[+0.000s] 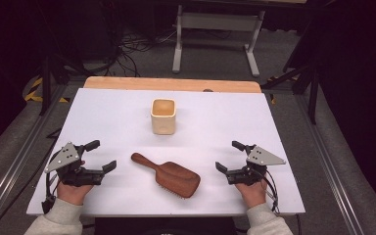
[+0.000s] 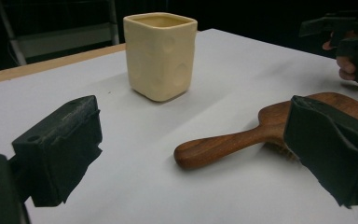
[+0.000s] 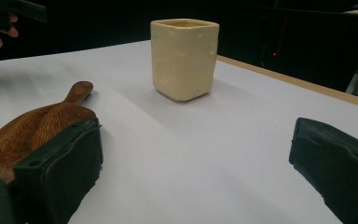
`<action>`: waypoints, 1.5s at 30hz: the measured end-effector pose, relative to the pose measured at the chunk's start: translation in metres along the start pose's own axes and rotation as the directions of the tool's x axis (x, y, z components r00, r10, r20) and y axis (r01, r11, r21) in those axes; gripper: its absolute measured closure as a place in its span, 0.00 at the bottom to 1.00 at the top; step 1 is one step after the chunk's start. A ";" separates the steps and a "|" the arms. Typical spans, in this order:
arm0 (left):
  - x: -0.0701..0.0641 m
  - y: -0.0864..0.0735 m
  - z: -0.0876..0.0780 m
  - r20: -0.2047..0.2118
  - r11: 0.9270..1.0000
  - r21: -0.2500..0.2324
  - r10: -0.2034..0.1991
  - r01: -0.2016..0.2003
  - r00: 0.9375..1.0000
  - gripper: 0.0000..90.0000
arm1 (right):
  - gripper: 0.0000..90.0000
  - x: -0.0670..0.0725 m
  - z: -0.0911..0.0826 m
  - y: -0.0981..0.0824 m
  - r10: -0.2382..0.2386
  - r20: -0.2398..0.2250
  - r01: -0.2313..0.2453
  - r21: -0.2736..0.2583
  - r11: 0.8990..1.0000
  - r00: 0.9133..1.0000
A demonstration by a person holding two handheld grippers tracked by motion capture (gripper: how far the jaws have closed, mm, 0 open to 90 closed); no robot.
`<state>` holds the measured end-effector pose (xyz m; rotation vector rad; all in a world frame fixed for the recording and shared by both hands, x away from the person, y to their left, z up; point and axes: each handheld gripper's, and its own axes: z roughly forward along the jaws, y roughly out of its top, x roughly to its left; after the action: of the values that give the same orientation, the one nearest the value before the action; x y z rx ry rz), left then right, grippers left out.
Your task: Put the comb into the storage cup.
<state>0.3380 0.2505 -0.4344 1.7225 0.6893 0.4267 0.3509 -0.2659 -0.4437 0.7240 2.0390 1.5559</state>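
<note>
A white counter [image 1: 103, 122] with a bare wooden strip along its far edge fills the middle of the high view; grey floor, cables and a pale metal frame [image 1: 218, 34] lie in the dark upper part. The wooden hairbrush [image 1: 169, 175] lies low at centre, bristles down, below the cream cup [image 1: 163, 116]. The left hand-held gripper [image 1: 100, 156] at lower left and the right hand-held gripper [image 1: 227, 156] at lower right both gape, empty, apart from the brush.
</note>
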 end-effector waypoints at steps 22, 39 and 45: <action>0.003 0.043 0.053 0.125 0.993 0.091 0.068 -0.080 0.990 0.11 | 0.04 0.006 -0.006 0.006 -0.019 -0.014 0.019 -0.018 1.000 1.000; -0.003 0.063 0.092 0.219 0.979 0.146 0.110 -0.144 0.970 0.19 | 0.04 0.007 -0.009 0.008 -0.024 -0.016 0.024 -0.031 0.999 1.000; -0.004 0.065 0.107 0.265 0.969 0.191 0.102 -0.156 0.959 0.24 | 0.04 0.007 -0.009 0.008 -0.021 -0.020 0.021 -0.031 0.999 1.000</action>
<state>0.4148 0.1579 -0.3998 1.9887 0.4486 0.2212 0.3403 -0.2659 -0.4338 0.6758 2.0265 1.5849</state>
